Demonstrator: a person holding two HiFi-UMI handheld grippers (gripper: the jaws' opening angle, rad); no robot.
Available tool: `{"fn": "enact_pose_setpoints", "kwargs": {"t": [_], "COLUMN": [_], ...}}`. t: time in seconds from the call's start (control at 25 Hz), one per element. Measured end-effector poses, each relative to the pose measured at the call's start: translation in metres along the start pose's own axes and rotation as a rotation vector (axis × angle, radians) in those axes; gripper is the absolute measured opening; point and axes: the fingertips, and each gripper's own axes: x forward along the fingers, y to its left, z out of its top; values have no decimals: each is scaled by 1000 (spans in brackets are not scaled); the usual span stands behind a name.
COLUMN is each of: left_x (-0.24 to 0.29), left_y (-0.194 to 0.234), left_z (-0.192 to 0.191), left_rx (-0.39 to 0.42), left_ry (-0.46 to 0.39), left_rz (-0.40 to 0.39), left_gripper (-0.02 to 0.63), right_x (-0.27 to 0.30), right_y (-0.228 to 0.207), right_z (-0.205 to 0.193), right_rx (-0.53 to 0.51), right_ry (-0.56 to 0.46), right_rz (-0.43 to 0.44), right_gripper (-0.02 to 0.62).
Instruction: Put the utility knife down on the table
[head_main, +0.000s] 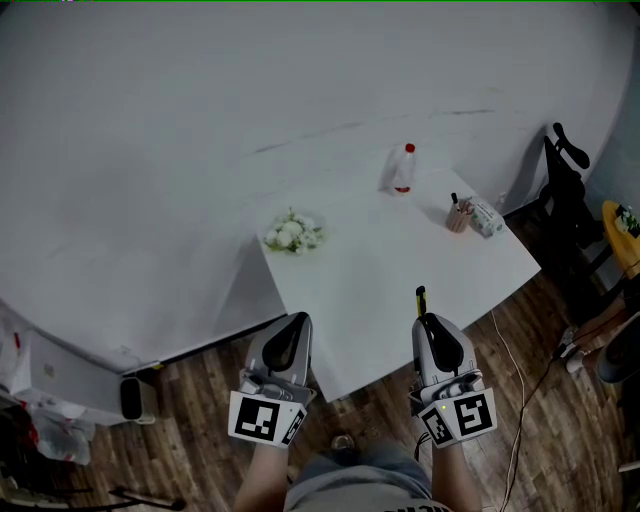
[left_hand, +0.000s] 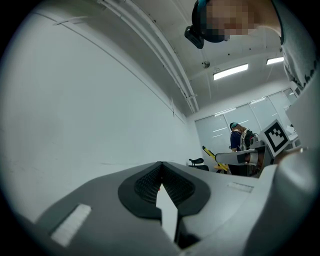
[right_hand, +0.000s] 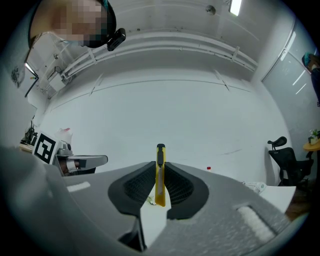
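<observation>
A yellow utility knife (right_hand: 160, 175) with a black slider stands upright between the jaws of my right gripper (right_hand: 160, 170), which is shut on it. In the head view the knife (head_main: 421, 300) sticks out past the right gripper (head_main: 430, 322), over the front edge of the white table (head_main: 400, 260). My left gripper (head_main: 296, 322) hovers at the table's front left corner. Its jaws (left_hand: 161, 182) are closed together with nothing between them.
On the table stand a white flower bunch (head_main: 292, 233), a white bottle with a red cap (head_main: 403, 168), a pen cup (head_main: 459, 215) and a small carton (head_main: 486, 218). A black chair (head_main: 566, 190) stands right of the table. A cable (head_main: 520, 390) runs over the wooden floor.
</observation>
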Motion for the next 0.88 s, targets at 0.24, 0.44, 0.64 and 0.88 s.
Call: {"fn": "enact_pose_setpoints", "kwargs": {"t": [0.24,0.44,0.64,0.88], "left_x": [5,14,28,47], "left_y": [5,8,12,14], "left_z": [-6,-11,-10,-14], "left_rx": [-11,-14,-11,-6], "left_ry": [8,20,15,17], "left_rz": [-2,10,14,22], "left_gripper": [14,14,12,9], "right_x": [5,13,26,40], "right_y": [-1,-11,-24,-41], "right_z": [-5,-9,-10,-15], "right_rx": [4,14,19,25], "right_ry": [13,20,23,36], "right_rz": [-6,-9,-5,-1], "right_gripper": [55,55,55,55]}}
